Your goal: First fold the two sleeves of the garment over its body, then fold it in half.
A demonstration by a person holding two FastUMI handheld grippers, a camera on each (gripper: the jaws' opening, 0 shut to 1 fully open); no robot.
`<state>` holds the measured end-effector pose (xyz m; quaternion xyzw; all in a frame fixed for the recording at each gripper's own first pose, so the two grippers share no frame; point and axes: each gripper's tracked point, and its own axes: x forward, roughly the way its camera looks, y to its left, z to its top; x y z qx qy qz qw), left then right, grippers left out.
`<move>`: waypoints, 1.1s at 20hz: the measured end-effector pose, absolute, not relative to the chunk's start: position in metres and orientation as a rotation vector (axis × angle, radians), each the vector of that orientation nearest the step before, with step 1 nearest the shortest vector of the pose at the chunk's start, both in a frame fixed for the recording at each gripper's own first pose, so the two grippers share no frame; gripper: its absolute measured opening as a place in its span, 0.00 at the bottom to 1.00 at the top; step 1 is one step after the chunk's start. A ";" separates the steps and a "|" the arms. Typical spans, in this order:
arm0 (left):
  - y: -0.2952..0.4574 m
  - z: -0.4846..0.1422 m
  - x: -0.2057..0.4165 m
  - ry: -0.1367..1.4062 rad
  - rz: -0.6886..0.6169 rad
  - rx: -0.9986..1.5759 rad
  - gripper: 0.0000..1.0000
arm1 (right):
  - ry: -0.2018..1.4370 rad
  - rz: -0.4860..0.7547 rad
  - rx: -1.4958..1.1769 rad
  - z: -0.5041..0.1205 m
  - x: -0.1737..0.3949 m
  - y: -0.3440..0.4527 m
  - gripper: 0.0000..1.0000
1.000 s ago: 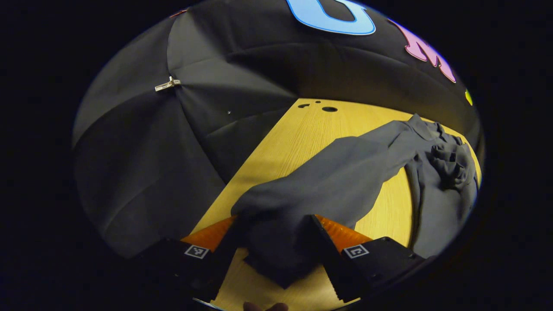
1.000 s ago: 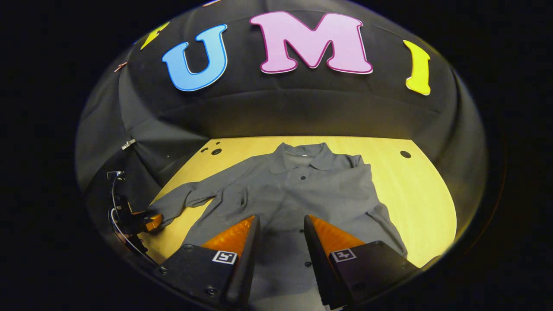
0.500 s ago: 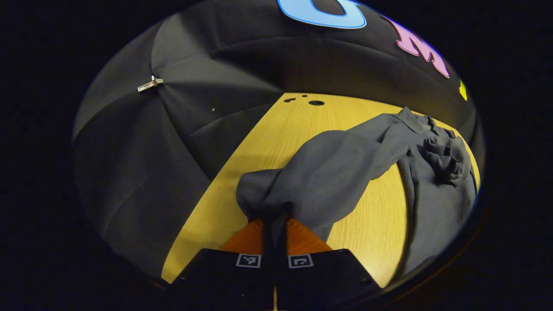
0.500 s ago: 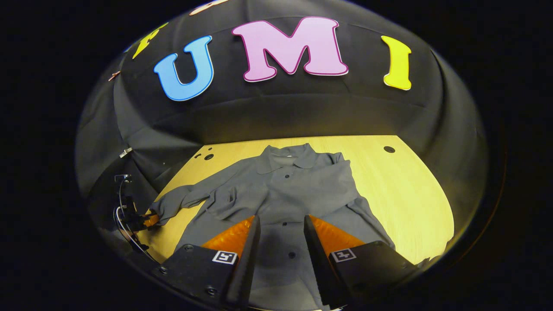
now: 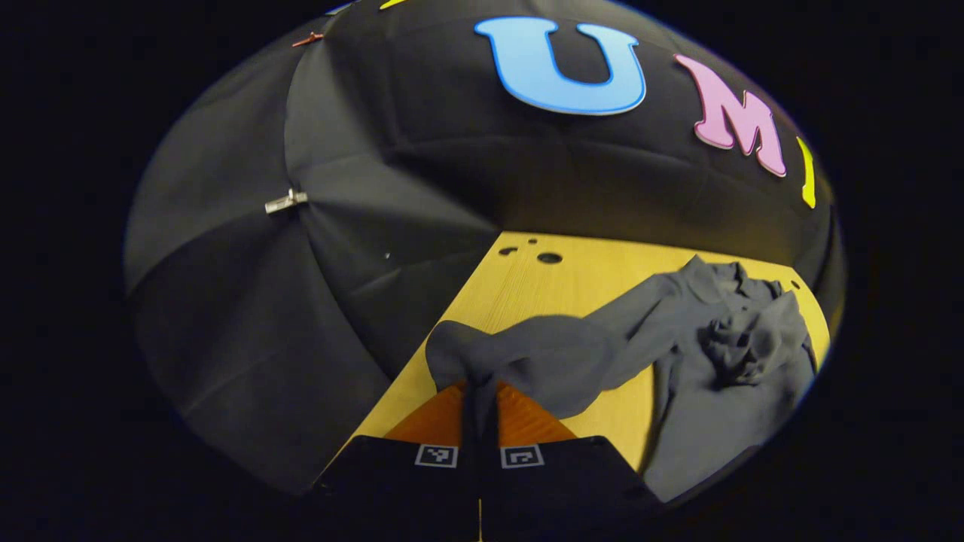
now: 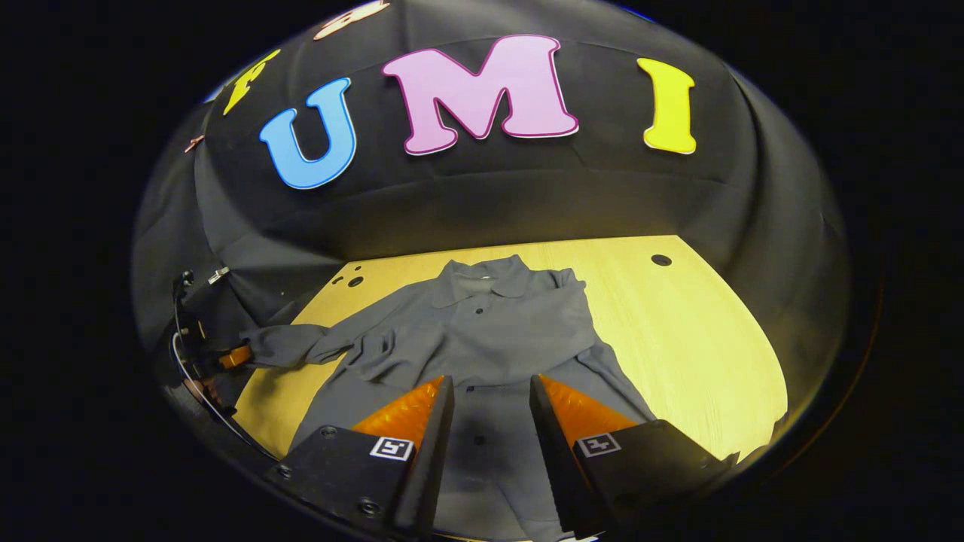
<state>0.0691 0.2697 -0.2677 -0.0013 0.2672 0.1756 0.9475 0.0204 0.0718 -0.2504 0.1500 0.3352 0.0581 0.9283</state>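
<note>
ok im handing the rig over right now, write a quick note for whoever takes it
Left tongs: shut on the cuff end of the left sleeve, lifted off the wooden table.
Right tongs: open, empty, above the lower front of the grey shirt.
Shirt lies collar away, buttons up. In the right gripper view its other sleeve looks already folded over the body.
Done: apparently one sleeve.
Left: carry the held sleeve across the body and release, then fold the shirt in half.
</note>
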 end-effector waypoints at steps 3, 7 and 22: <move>0.241 -0.232 0.082 0.499 0.316 0.019 0.06 | 0.684 0.116 0.305 -0.255 0.017 0.052 0.64; 0.180 -0.187 0.102 0.426 0.220 0.007 0.06 | 0.685 0.084 0.315 -0.264 0.008 0.022 0.64; -0.040 -0.207 0.141 0.477 -0.079 0.021 0.06 | 0.711 -0.058 0.397 -0.297 -0.030 -0.075 0.64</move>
